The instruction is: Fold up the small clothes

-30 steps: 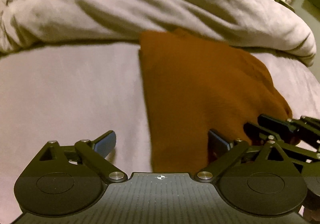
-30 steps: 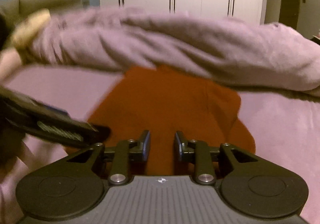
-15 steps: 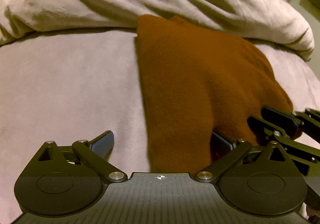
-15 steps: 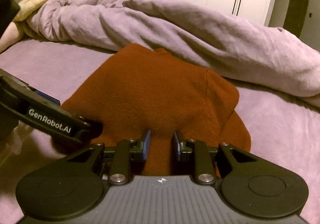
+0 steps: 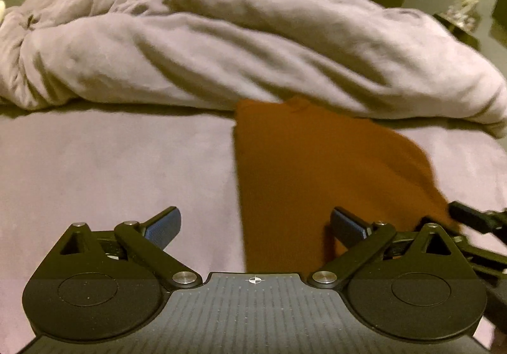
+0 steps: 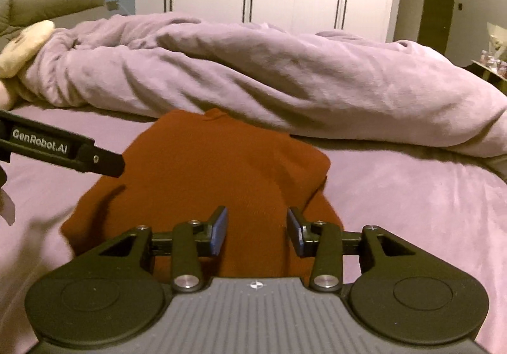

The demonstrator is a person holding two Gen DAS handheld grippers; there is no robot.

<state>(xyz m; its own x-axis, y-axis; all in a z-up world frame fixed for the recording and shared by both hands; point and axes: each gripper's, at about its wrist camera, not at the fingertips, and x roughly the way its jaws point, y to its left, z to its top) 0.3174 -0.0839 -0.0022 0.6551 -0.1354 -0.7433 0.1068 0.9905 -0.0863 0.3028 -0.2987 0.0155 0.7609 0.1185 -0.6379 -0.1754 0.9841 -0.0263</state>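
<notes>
We found the rust-orange knitted garment (image 6: pixel 202 170) lying folded on the mauve bed sheet (image 5: pixel 111 170), its far edge touching the crumpled lilac duvet (image 5: pixel 253 47) heaped along the back of the bed.

The right gripper (image 6: pixel 256 232) hung low over the near edge of the garment. Its fingers (image 6: pixel 218 230) were opening; cloth lay beneath the gap, but neither pad pressed on it, so we judged the garment let go. The left gripper (image 5: pixel 253 224) stood wide open over the garment's left edge, holding nothing; one of its blue pads was over the bare sheet, the other over the cloth.

In our judgement the step in hand was the release after a fold. To do it well, we would have the right fingers part fully before they lift, so that no knit catches on a pad and drags the top layer open. The lift should go straight up, not across the fold. The right side bulged unevenly in the right wrist view, so we would recommend a light pressing there before any further fold. The duvet crowded the far edge, which we noted as a snag risk.
</notes>
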